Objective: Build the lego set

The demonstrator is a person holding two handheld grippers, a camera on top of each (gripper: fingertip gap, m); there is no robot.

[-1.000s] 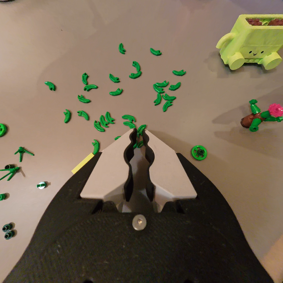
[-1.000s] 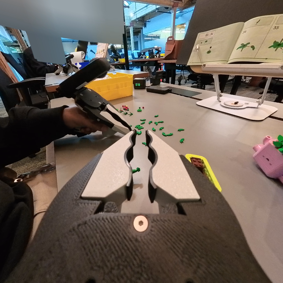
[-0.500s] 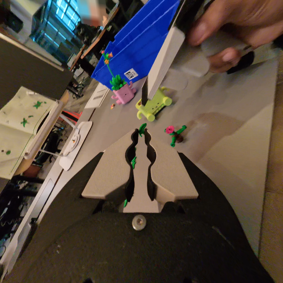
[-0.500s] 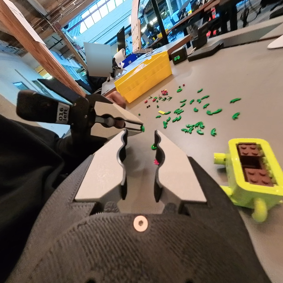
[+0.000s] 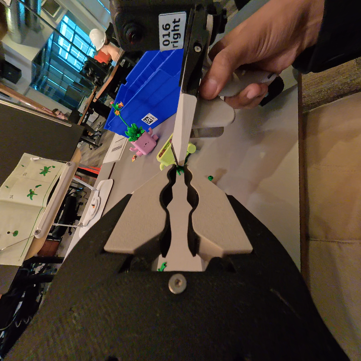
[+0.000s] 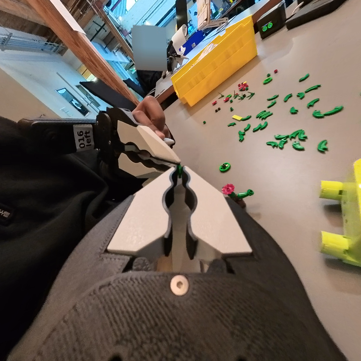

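On the grey table [image 6: 293, 185] lie a lime-green wheeled planter [image 6: 349, 224] and scattered curved green leaf pieces [image 6: 283, 134]. Above its near edge the left gripper [image 5: 178, 168] and right gripper [image 6: 179, 169] meet tip to tip, each narrowed onto a small green Lego piece [image 6: 179, 170]; whether they share one piece cannot be told.
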